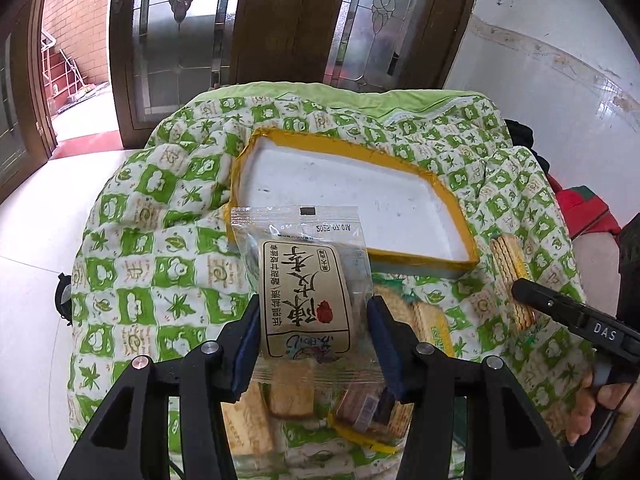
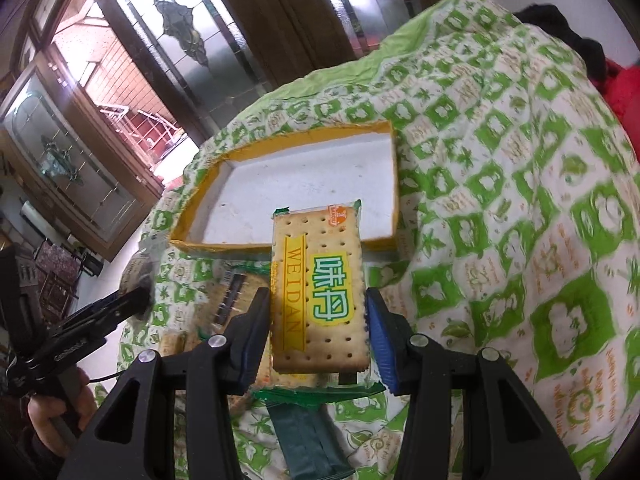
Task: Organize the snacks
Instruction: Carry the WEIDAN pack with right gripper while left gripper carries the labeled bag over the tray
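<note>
The white tray (image 1: pixel 320 184) with yellow rim sat bare on the green quilt (image 1: pixel 152 264). The left hand-held gripper (image 1: pixel 312 320) pinched a clear snack packet (image 1: pixel 300 280); the right hand-held gripper (image 2: pixel 318 320) pinched a cracker pack (image 2: pixel 318 292), both held just before the tray.

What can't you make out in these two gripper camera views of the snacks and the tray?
- Left wrist view: the loose snacks under the left gripper are partly covered by its clear labelled packet and fingers, so no full count.
- Left wrist view: the biscuit pack in the right gripper shows edge-on only.
- Right wrist view: the dark green packet runs off the bottom edge.
- Right wrist view: the WEIDAN cracker pack covers part of the yellow-rimmed tray.
</note>
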`<state>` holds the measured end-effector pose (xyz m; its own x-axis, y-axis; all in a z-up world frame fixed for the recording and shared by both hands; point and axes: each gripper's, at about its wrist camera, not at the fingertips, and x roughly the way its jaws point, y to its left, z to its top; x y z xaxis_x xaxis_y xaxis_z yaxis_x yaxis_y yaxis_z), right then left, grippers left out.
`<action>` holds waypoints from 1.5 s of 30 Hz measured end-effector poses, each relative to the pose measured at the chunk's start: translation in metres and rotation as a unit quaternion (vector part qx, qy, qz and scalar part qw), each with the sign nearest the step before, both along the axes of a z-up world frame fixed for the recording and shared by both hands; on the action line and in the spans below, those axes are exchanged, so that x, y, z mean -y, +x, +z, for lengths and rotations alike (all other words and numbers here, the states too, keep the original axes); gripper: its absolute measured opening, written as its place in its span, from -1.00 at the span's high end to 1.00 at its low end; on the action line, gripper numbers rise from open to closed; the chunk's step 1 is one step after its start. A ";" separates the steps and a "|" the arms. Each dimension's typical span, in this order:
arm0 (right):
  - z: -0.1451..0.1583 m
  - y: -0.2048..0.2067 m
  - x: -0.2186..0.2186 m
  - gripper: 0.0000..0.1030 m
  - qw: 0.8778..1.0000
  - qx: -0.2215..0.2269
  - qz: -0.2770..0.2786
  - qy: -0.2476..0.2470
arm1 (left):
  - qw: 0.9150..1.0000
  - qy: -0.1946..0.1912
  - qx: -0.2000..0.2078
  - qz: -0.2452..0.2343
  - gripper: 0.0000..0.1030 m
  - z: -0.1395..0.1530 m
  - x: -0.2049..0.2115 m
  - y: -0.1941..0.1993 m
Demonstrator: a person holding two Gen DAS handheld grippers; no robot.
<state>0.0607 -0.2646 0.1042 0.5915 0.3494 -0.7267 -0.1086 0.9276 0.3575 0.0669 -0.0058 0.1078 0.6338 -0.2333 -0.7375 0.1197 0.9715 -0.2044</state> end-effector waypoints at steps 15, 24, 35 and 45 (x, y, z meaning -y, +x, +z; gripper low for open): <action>0.013 0.062 -0.009 0.11 1.000 0.016 0.002 -0.012 | 1.000 -0.001 0.002 -0.005 0.23 0.010 0.015 0.044; -0.005 0.077 0.002 0.11 1.000 0.002 -0.013 -0.008 | 1.000 -0.010 -0.011 0.002 0.15 0.007 0.007 0.054; -0.018 0.074 0.003 0.11 1.000 -0.008 -0.011 0.007 | 0.995 0.051 -0.048 0.076 -0.85 -0.040 -0.016 0.027; -0.020 0.070 0.005 0.11 1.000 -0.005 -0.014 0.008 | 0.993 0.013 -0.081 0.089 -0.22 -0.076 -0.017 0.041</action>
<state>0.1309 -0.2692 0.0841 0.5938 0.3447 -0.7270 -0.0799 0.9244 0.3730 0.1080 0.0108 0.0321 0.5365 -0.1067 -0.8371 -0.0871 0.9797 -0.1807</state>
